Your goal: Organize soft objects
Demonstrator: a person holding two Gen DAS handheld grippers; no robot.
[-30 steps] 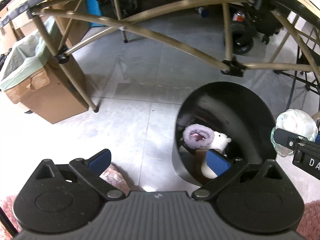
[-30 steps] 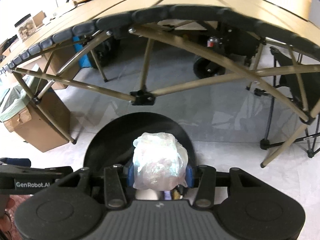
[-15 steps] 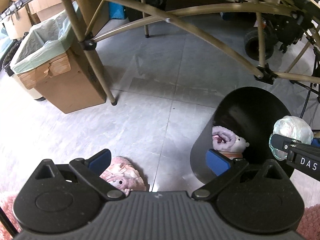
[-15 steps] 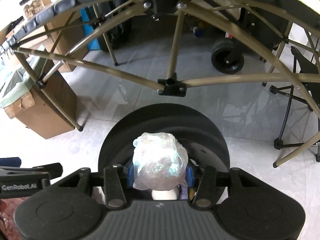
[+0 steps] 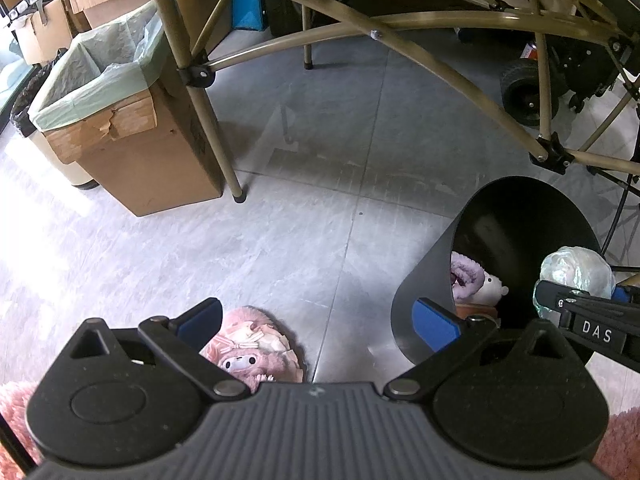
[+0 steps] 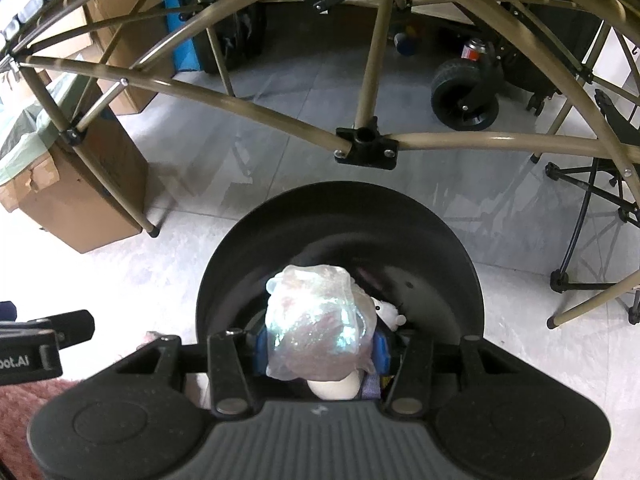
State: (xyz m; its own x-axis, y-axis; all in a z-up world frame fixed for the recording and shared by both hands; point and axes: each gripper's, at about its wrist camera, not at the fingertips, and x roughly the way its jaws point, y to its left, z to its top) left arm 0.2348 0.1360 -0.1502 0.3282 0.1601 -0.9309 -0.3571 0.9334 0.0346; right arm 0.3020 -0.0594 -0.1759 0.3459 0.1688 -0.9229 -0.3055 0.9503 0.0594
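Note:
A tall black bin (image 5: 516, 216) (image 6: 340, 232) stands on the grey floor, with a purple and white plush toy (image 5: 476, 280) inside. My right gripper (image 6: 318, 348) is shut on a shiny iridescent bagged soft object (image 6: 316, 320) (image 5: 574, 272), held over the bin's mouth. My left gripper (image 5: 316, 320) is open and holds nothing. A pink fluffy plush slipper with a bunny face (image 5: 252, 344) lies on the floor just below its left finger, to the left of the bin.
A cardboard box with a green liner (image 5: 116, 120) sits at the left by a folding table's leg (image 5: 200, 100). The table's tan frame (image 6: 360, 80) arches over the bin. A black wheeled cart (image 6: 464, 92) and a pink fluffy rug (image 5: 16, 408) are also in view.
Both grippers have lowered and drawn back, so the bin looks larger and the table frame higher. The pink slipper has come more fully into the left wrist view. The right gripper still holds the bagged object.

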